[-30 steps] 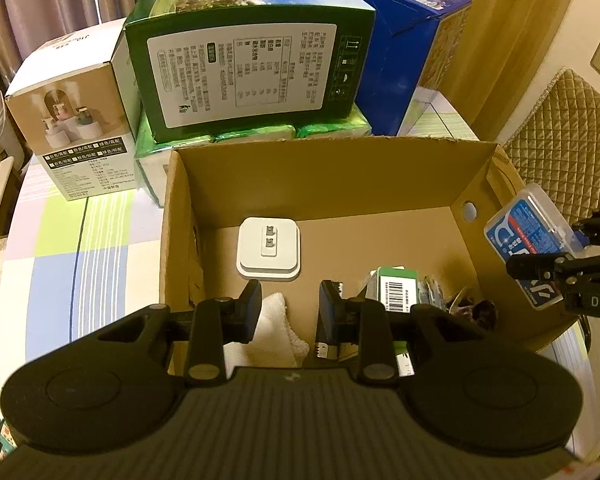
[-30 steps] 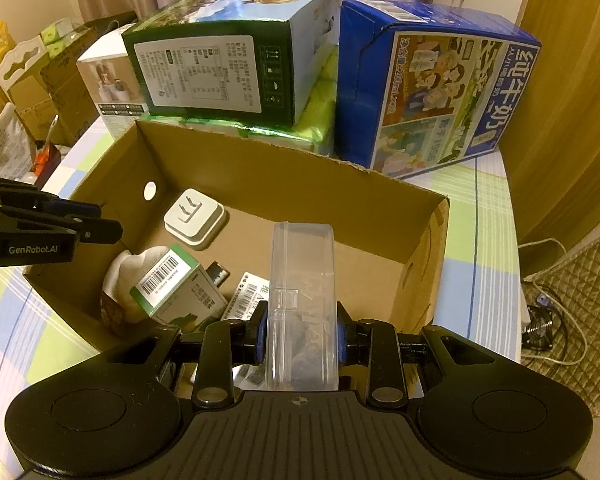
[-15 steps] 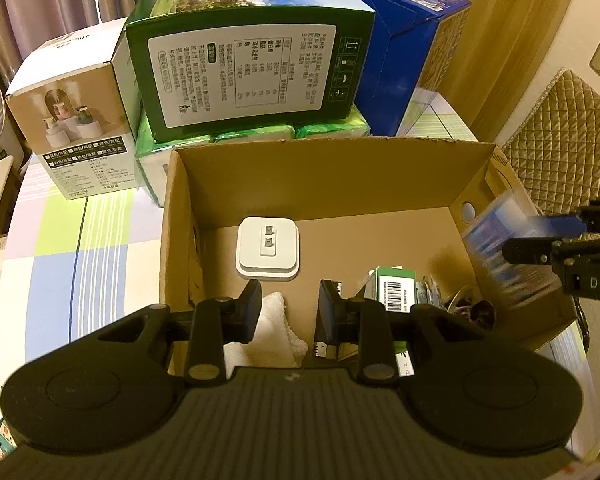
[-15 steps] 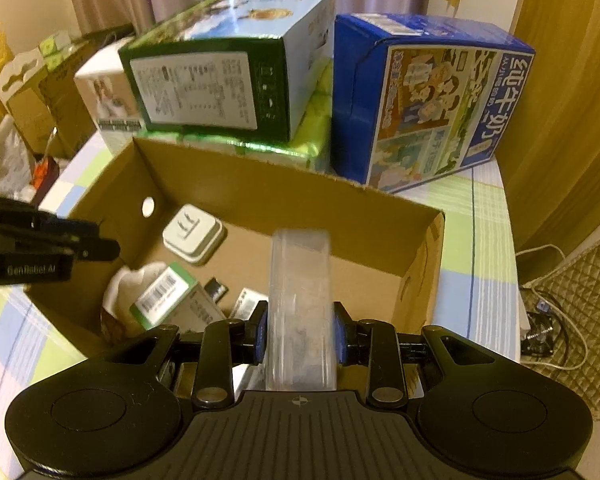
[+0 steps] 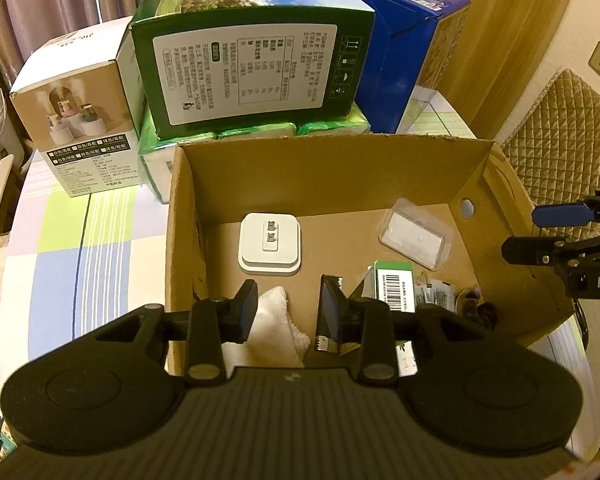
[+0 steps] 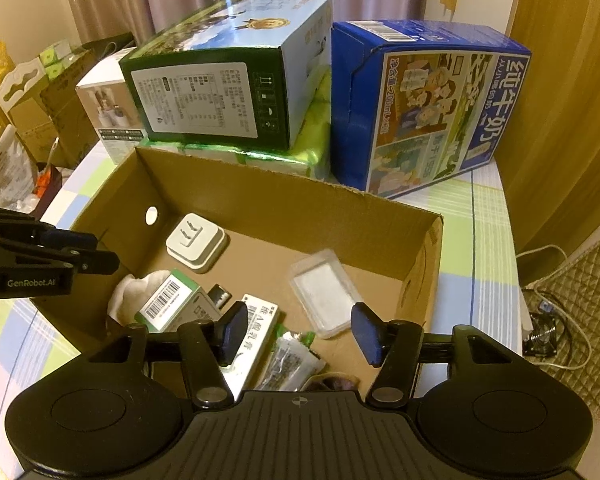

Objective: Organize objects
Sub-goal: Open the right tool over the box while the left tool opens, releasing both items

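Right wrist: clear case (image 6: 325, 294) lies in box (image 6: 420, 276), beyond parted fingers (image 6: 366, 334).

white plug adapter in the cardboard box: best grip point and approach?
Grip the adapter across its two opposite flat side walls, coming straight down from above. It lies flat on the box floor, prongs up, with bare floor on every side. Jaws should straddle the square body, not the thin prongs.

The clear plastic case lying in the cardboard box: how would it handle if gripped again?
The clear plastic case looks rigid and thin-walled, so probably light and stiff, though hard squeezing might crack it. Its glossy faces could slip between fingers. Lying flat on the cardboard box floor, it should slide rather than roll.
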Available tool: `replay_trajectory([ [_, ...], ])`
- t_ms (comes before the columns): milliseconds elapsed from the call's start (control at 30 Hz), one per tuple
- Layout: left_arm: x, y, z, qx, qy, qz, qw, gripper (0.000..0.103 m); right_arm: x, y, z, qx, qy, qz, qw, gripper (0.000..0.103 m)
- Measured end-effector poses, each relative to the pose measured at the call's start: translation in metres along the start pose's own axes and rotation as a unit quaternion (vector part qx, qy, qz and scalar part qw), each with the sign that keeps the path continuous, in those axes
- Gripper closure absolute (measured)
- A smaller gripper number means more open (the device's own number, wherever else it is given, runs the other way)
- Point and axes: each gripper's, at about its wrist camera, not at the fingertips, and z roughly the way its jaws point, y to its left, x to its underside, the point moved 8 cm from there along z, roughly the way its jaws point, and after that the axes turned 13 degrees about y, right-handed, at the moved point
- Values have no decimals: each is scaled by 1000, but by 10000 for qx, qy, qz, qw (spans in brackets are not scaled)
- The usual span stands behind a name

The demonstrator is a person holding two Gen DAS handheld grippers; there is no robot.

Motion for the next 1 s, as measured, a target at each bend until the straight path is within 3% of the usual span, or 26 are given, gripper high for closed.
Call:
replay_trajectory([
  [167,1,0,-7,-26,-28,8,10000,68,3,2,-6,9,-12,-23,10000,40],
  [267,3,0,-11,-20,-33,-4,10000,57,5,3,-11,26,-22,-30,10000,27],
  [567,11,-1,-26,-60,-80,-8,9999,32,9,8,-27,3,-58,-21,10000,11],
  [900,15,-6,-42,-112,-202,58,9997,3,14,8,-37,-73,-18,66,9999,2],
  [1000,16,-7,-47,-145,-256,71,9995,1,17,4,-40,-154,3,206,9997,2],
])
